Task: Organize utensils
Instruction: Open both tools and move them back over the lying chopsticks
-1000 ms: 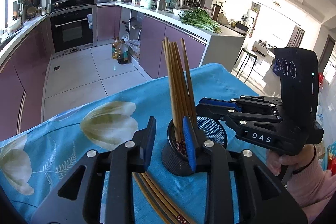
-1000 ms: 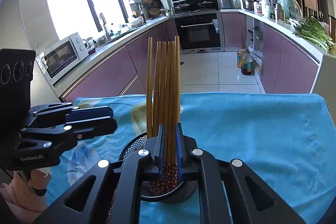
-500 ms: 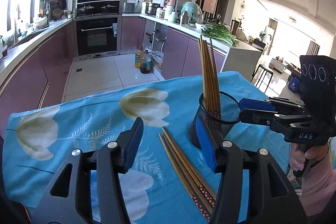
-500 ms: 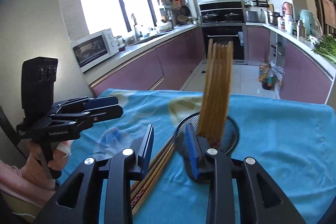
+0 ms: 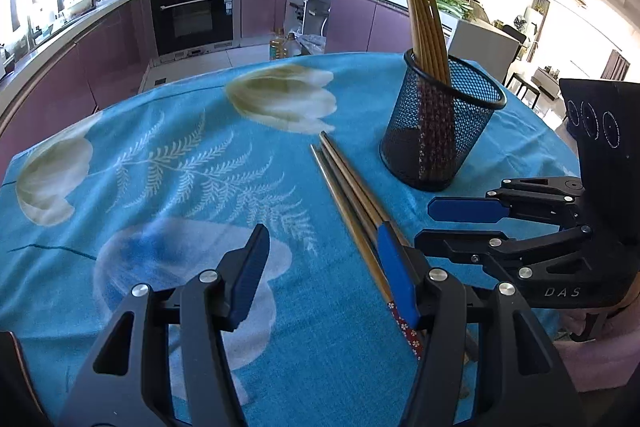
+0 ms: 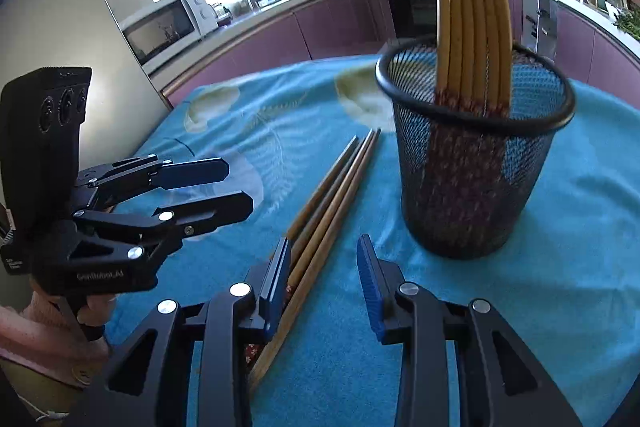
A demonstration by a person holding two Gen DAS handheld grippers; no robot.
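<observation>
A black mesh cup (image 5: 440, 123) stands on the blue flowered tablecloth (image 5: 168, 163) and holds several wooden chopsticks (image 5: 424, 15) upright. It also shows in the right wrist view (image 6: 472, 163) with its chopsticks (image 6: 468, 11). Loose chopsticks (image 5: 352, 199) lie flat on the cloth left of the cup, also seen in the right wrist view (image 6: 328, 203). My left gripper (image 5: 324, 275) is open and empty, its right finger over the loose chopsticks' near ends. My right gripper (image 6: 324, 283) is open and empty, just behind the loose chopsticks and the cup.
The table's far edge drops to a tiled kitchen floor (image 5: 208, 63). Purple cabinets and an oven (image 5: 192, 15) stand beyond. A microwave (image 6: 168, 27) sits on the counter at left. The right gripper's body (image 5: 560, 235) is close beside the left one.
The right gripper let go of the chopsticks in the cup, opened, and pulled back. The left gripper drew back and down toward the loose chopsticks. The cup now stands farther from both.
</observation>
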